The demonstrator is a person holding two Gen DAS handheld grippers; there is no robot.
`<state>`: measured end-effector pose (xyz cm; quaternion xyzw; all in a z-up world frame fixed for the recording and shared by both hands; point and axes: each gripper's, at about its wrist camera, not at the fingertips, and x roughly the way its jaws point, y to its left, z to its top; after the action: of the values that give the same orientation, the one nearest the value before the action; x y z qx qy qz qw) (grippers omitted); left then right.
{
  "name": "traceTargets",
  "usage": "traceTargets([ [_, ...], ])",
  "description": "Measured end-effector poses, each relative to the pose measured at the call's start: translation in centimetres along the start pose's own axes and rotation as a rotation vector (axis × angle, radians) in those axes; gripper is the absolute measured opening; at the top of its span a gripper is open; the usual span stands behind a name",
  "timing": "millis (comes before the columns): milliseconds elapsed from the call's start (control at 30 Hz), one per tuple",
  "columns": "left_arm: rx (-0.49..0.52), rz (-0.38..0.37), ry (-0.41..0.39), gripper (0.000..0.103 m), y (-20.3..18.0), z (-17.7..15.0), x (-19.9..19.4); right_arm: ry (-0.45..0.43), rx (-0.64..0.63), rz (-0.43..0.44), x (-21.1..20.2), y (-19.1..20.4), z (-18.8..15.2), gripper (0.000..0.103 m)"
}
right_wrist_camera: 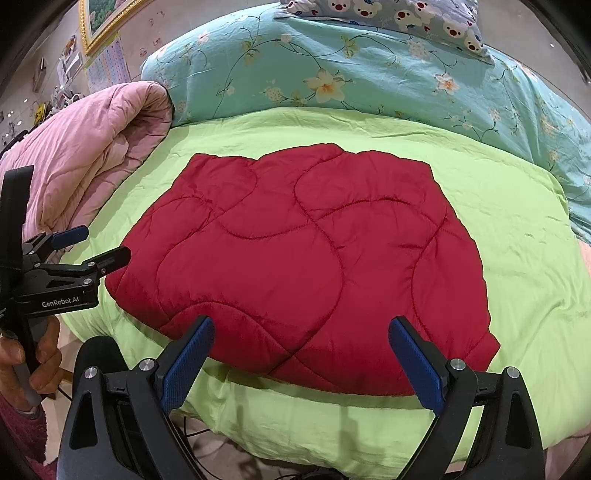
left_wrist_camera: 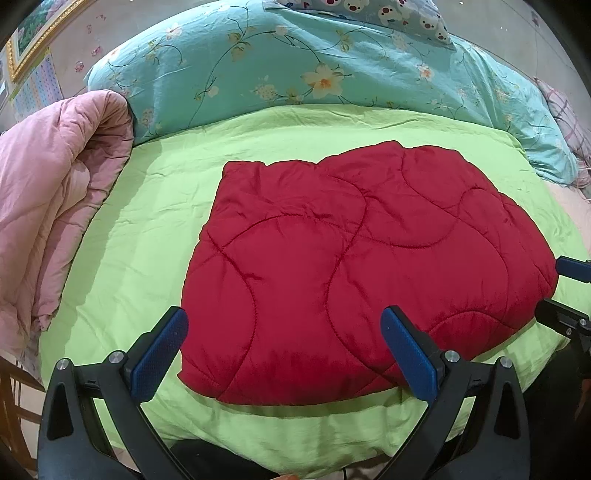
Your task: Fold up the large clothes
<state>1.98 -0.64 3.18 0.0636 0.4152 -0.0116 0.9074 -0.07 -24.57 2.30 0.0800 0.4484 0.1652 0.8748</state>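
**Both grippers spread wide at the near edge of a folded red quilted garment**

Left gripper (left_wrist_camera: pixel 284 350), nearest the lens in the left wrist view: blue-padded fingers (left_wrist_camera: pixel 160 354) spread wide, nothing between them. They hang over the near left part of the red quilted garment (left_wrist_camera: pixel 354 266); contact cannot be judged.

Right gripper (right_wrist_camera: pixel 301 362): fingers equally wide apart, empty, poised above the garment's near edge. Its tips also show at the right border of the left wrist view, just beside the garment's right corner.

Right wrist view: the left gripper appears side-on at the left edge, jaws parted, tips close to the garment's left corner. A hand (right_wrist_camera: pixel 26 365) grips its handle below.

Garment: puffy, red, curved stitch lines, lying as a compact folded block, roughly rectangular, flat on the lime green sheet (left_wrist_camera: pixel 155 206). Near edge sits close to the bed's front edge.

Surroundings: pink quilt (left_wrist_camera: pixel 55 206) bunched at the left of the bed, touching the sheet. Teal floral duvet (left_wrist_camera: pixel 295 66) heaped behind. Bear-print pillow (right_wrist_camera: pixel 406 14) atop the duvet. Gold picture frame (right_wrist_camera: pixel 96 33) on the wall, upper left.
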Motion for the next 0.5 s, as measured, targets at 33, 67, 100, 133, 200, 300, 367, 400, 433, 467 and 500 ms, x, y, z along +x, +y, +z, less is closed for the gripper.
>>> traceTargets([
  [33, 0.002, 0.001, 0.001, 0.103, -0.03, -0.02, 0.0, 0.001, 0.001, 0.0, -0.02, -0.01, -0.04, 0.096],
  [67, 0.001, 0.002, 0.001, 0.103, -0.03, -0.02, -0.03, 0.001, 0.001, -0.001, -0.03, 0.01, -0.07, 0.096],
  [100, 0.0, 0.001, 0.0, 0.103, -0.04, 0.0, -0.01, 0.001, 0.001, -0.001, -0.06, 0.02, -0.15, 0.096],
  [133, 0.001, -0.001, 0.001, 0.103, -0.06, -0.01, -0.03, 0.001, 0.001, -0.002, -0.12, 0.03, -0.21, 0.096],
  [200, 0.003, 0.002, 0.0, 0.103, -0.11, -0.01, -0.03, 0.0, 0.002, -0.003, -0.12, -0.01, -0.21, 0.096],
  [300, 0.005, 0.001, 0.0, 0.103, -0.15, -0.01, -0.03, 0.0, 0.003, -0.003, -0.13, -0.04, -0.26, 0.096],
  [367, 0.007, 0.006, -0.002, 0.103, -0.19, -0.03, -0.03, 0.001, 0.002, -0.002, -0.15, -0.06, -0.25, 0.096],
  [400, 0.008, 0.005, -0.002, 0.103, -0.24, -0.04, -0.05, 0.0, 0.002, -0.002, -0.13, -0.06, -0.2, 0.096],
  [433, 0.007, 0.005, -0.002, 0.103, -0.24, -0.04, -0.06, 0.0, 0.001, -0.002, -0.18, -0.06, -0.24, 0.096],
  [467, 0.006, 0.005, -0.003, 0.103, -0.25, -0.05, -0.1, -0.001, 0.0, -0.002, -0.17, -0.06, -0.23, 0.096],
  [500, 0.008, 0.007, -0.003, 0.103, -0.26, -0.04, -0.06, -0.001, 0.002, -0.003, -0.14, -0.03, -0.2, 0.096],
])
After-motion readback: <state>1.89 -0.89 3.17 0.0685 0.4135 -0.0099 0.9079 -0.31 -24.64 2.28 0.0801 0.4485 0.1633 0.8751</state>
